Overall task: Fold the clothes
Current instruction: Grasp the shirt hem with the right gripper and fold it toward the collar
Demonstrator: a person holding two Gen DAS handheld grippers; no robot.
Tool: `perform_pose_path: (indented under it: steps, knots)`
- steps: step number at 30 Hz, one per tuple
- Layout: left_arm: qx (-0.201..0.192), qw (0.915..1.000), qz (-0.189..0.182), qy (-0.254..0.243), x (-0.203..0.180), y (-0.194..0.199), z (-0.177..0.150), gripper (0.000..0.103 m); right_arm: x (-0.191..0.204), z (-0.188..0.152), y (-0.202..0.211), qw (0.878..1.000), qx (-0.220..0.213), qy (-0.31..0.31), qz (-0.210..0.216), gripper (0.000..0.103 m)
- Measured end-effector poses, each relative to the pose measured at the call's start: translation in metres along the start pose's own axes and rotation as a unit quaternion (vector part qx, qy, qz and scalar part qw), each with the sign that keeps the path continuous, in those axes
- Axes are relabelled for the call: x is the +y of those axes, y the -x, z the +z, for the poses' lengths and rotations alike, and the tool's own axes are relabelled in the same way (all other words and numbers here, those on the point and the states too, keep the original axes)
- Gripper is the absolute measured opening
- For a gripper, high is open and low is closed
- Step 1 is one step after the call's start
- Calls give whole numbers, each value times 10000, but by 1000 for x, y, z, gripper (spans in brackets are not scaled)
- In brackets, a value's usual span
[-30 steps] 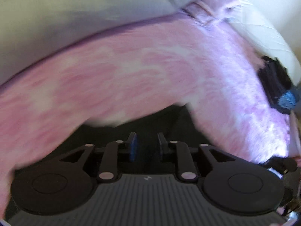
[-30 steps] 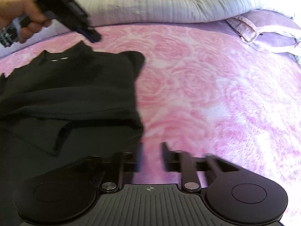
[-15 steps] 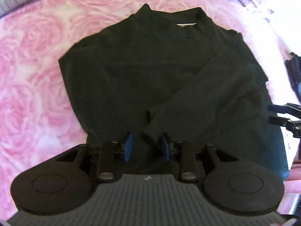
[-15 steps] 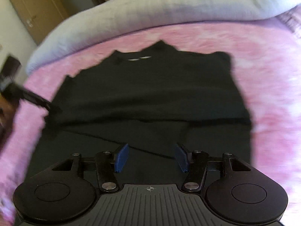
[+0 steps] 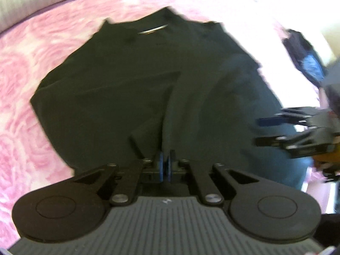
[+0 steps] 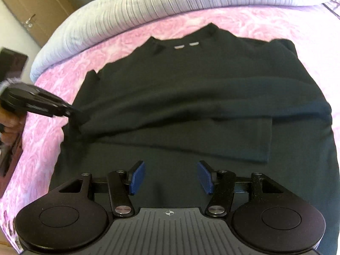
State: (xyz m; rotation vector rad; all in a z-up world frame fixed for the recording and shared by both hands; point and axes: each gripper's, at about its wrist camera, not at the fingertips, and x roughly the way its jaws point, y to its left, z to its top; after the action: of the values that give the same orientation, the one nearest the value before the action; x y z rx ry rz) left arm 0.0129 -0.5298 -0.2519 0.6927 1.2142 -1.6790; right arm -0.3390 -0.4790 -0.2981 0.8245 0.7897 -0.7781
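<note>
Black shirt (image 6: 191,97) is spread flat on the pink rose-print bedspread (image 6: 131,42), collar toward the far side, with one sleeve folded across the chest. Left gripper (image 5: 165,165) is pinched tight on a ridge of the shirt fabric near the left edge. Right gripper (image 6: 171,177) hangs over the lower hem with its blue pads (image 6: 137,177) spread wide, nothing between them. Beyond the collar there's a striped grey pillow (image 6: 161,2) and a wooden door (image 6: 27,6).
</note>
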Motion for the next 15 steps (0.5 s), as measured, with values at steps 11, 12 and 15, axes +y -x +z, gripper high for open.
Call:
perform_pose_path:
  steps: [11,12,15]
  knots:
    - [-283,9978,-204,569,18,20,23,1,-11,-8,8,9987,22,-139,-492,58]
    - [-272,9976,-179,614,23,17,24,1,-9,-7,6,9990,5,-109,-440,58]
    - [-239,9968,-103,750,38,10,27,1,3,-2,-2,9998,-60,-2,-171,58]
